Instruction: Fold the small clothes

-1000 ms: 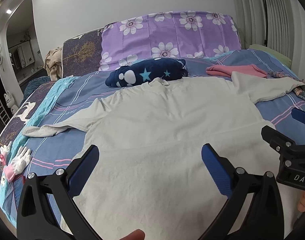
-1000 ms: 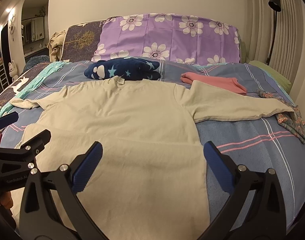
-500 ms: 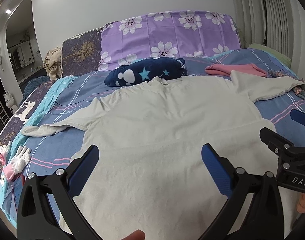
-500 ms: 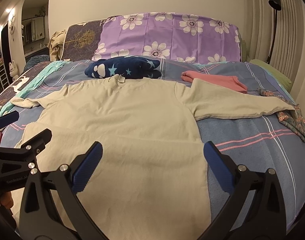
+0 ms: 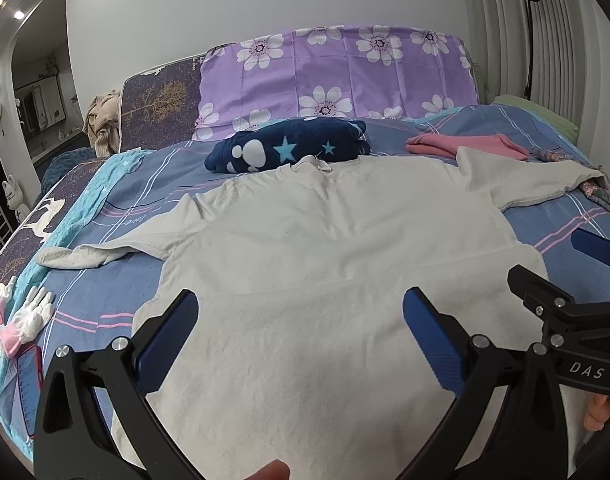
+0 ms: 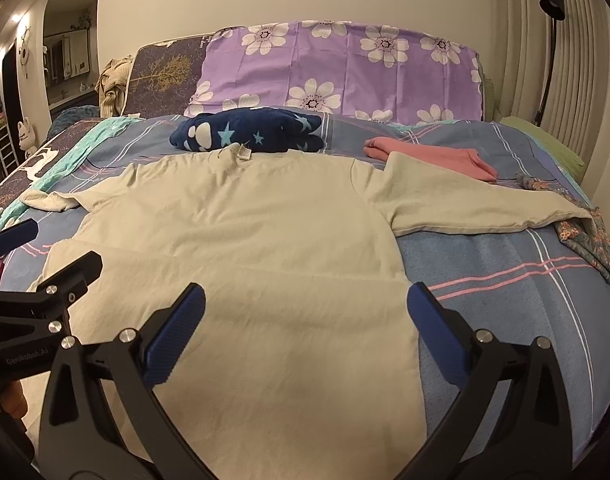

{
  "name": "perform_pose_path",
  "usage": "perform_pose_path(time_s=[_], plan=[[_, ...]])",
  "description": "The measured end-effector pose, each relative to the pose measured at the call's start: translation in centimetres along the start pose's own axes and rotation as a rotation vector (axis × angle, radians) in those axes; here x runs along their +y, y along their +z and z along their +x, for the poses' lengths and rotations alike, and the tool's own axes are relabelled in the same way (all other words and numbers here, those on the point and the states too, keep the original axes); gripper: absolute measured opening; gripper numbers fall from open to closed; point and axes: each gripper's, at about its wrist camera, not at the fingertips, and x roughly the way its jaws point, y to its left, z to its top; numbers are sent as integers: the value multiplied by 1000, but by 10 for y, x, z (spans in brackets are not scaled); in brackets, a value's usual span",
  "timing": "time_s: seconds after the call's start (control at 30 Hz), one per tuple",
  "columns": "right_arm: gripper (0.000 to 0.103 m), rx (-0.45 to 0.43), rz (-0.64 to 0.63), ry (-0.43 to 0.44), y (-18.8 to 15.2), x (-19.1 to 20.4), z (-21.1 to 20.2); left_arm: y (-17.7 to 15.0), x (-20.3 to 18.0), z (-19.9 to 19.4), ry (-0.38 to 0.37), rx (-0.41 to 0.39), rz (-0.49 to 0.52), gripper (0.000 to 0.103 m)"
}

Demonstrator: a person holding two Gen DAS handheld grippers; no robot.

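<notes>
Just ahead of both wide-open grippers [image 5: 299, 330] [image 6: 305, 326], the shirt [image 5: 325, 248] lies flat.

The right hand-held gripper [image 5: 593, 256] body reads "DAS".

A bed [image 5: 105, 292] covered in a blue-grey sheet with pink and white stripes carries a pale long-sleeved shirt [image 5: 325, 260] laid out flat, collar toward the headboard and both sleeves stretched out sideways. Just beyond the collar lies a folded navy blanket with stars and paw prints [image 5: 293, 148], with a folded pink garment [image 5: 465, 144] beside the shirt's right sleeve, a floral-patterned cloth [image 6: 589, 236] touching that sleeve's cuff, and a purple flowered pillow [image 5: 337, 76] propped at the head. Along the left edge runs a turquoise cloth [image 5: 93, 188], and near it lie white gloves [image 5: 29, 312] with pink cuffs and what may be a phone [image 5: 29, 384].
</notes>
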Motion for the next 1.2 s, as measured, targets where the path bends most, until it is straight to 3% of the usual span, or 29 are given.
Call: perform_pose_path(time_s=[0.2, 0.4, 0.8, 0.9, 1.07, 1.2], plan=[[101, -2, -3, -2, 0, 1, 0, 0, 3, 0, -23, -12, -15, 102], [101, -1, -3, -7, 1, 2, 0, -1, 1, 0, 1, -29, 2, 102], [101, 0, 3, -8, 1, 1, 0, -2, 5, 5, -26, 35, -23, 102], [101, -3, 6, -10, 1, 0, 0, -5, 10, 5, -50, 28, -47, 102], [101, 1, 12, -17, 1, -3, 1, -5, 13, 3, -28, 18, -52, 102], [101, -3, 11, -19, 1, -3, 1, -4, 14, 6, -71, 38, -53, 102]])
